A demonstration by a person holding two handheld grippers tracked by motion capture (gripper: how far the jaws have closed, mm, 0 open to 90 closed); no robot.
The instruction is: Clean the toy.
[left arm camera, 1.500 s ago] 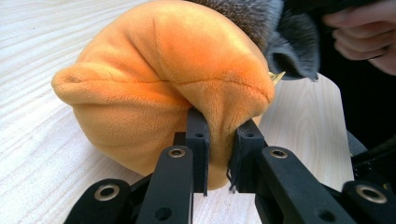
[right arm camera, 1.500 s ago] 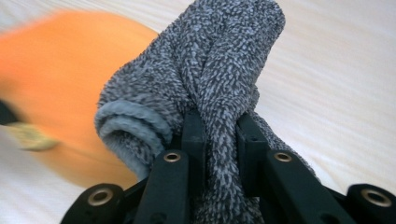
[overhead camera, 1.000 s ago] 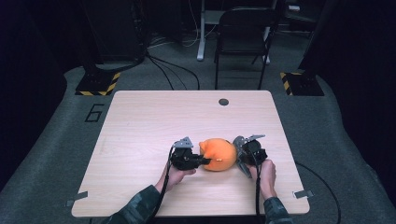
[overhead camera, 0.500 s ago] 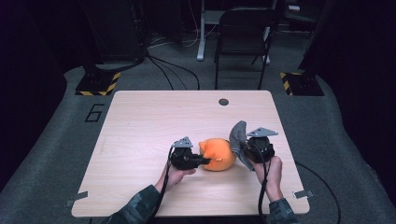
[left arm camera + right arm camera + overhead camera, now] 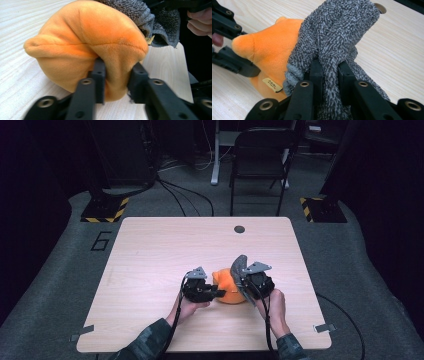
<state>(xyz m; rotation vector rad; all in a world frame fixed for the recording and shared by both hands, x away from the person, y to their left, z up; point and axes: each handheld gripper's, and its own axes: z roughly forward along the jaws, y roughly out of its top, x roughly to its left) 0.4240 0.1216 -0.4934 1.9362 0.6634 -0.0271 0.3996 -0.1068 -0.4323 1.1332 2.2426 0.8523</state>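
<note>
While the right gripper (image 5: 329,67) clamps a fold of grey sock (image 5: 337,32) btwn its jaws, the left gripper (image 5: 117,75) has a bulge of the orange plush (image 5: 85,42) btwn its pads; its jaws have just been opening, yet the pads press the fabric w/ the plush squeezed in the gap. In the high view the left gripper (image 5: 212,292) sits at the plush's (image 5: 227,287) left side, the right gripper (image 5: 245,282) at its right, sock (image 5: 239,265) rising above it.

Progress, as a guess: the sock looks pulled up & partly off the plush, one end draped against the toy's top/right side, so the separating isn't finished. Left to do: lift the sock clear, set it apart.

Plush lies on the table (image 5: 150,250), near the front edge, a bit right of centre. Its long axis runs roughly left-right across the table, a small nub pointing away from the person. Sock's long axis runs up from the right jaws, tip leaning over the plush. A small tag (image 5: 272,84) shows low on the plush.
</note>
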